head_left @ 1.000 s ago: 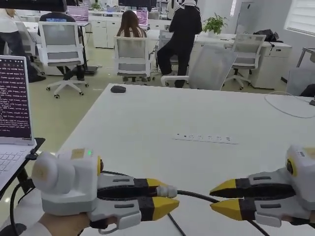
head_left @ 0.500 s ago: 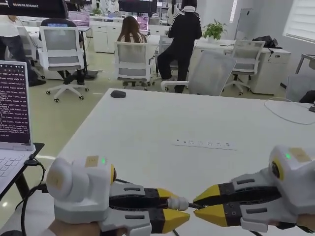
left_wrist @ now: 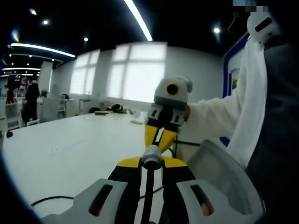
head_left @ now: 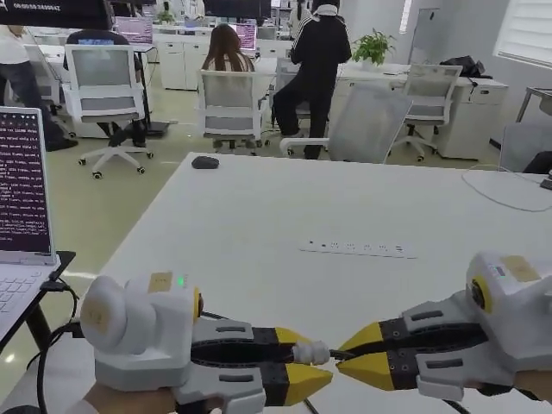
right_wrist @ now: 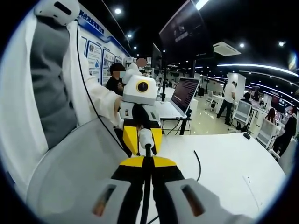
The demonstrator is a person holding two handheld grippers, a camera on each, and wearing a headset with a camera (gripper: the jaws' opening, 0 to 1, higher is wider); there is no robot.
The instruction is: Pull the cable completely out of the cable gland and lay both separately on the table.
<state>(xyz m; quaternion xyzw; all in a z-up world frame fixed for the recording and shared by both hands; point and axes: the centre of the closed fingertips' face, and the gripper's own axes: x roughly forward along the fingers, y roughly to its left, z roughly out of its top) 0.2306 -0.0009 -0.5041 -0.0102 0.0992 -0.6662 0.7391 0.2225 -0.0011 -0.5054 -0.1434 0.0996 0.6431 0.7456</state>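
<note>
Clearly both tools meet nose to nose, low over the near part of the white table (head_left: 259, 207). The left tool (head_left: 312, 357) has its yellow-tipped jaws closed on the white cable gland (head_left: 309, 352), which sticks out a little past the tips and points straight at the right tool (head_left: 343, 355). The right tool's jaws are drawn in almost to a point and pinch the black cable (right_wrist: 146, 184) just where it leaves the gland. In the right gripper view the cable runs as a thin dark line between that tool's own jaws, up to the gland held opposite. The cable is not yet out of the gland: in the left gripper view it lies along the gap between the left tool's jaws, and more of it trails over the table behind. Farther off on the table lie a white power strip (head_left: 356, 248) and a dark mouse (head_left: 205, 162), and an open laptop (head_left: 21, 190) stands off to the left beside the table
</note>
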